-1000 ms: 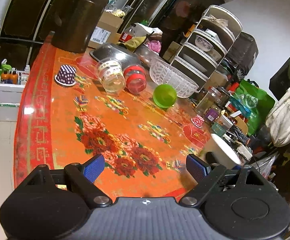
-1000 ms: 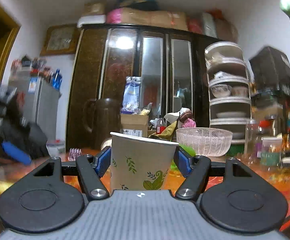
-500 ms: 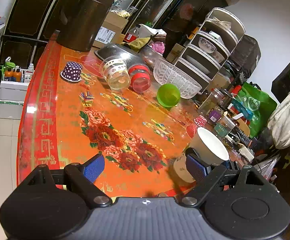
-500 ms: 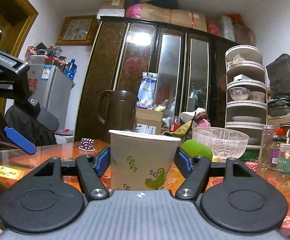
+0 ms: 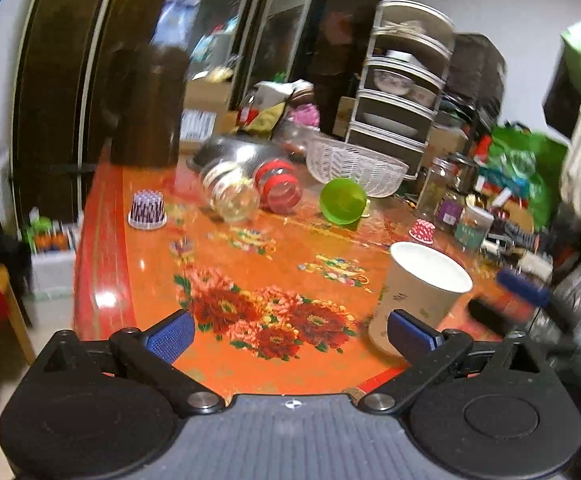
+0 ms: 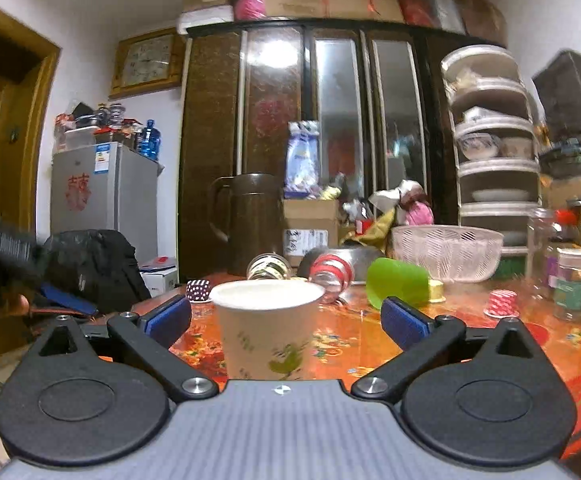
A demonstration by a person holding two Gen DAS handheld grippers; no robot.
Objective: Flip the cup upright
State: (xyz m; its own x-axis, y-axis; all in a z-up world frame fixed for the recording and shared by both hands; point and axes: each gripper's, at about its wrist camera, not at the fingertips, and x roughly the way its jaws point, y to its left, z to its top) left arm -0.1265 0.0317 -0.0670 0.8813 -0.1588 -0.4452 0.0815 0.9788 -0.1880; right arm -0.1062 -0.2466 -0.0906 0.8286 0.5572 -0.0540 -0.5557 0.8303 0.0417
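A white paper cup with green leaf prints stands upright on the orange floral table. My right gripper is open, its blue pads apart from the cup on both sides. In the left wrist view the same cup stands near the table's front right edge, just behind the right finger of my left gripper, which is open and empty. The right gripper's blue finger shows blurred to the right of the cup.
A green cup lies on its side behind. Two jars lie tipped, with a white basket, a dark jug, small patterned cups and jars at the right edge.
My right gripper has opened and let go of the cup, which now stands on the table. The left gripper has tilted up and shifted; its view is blurred.
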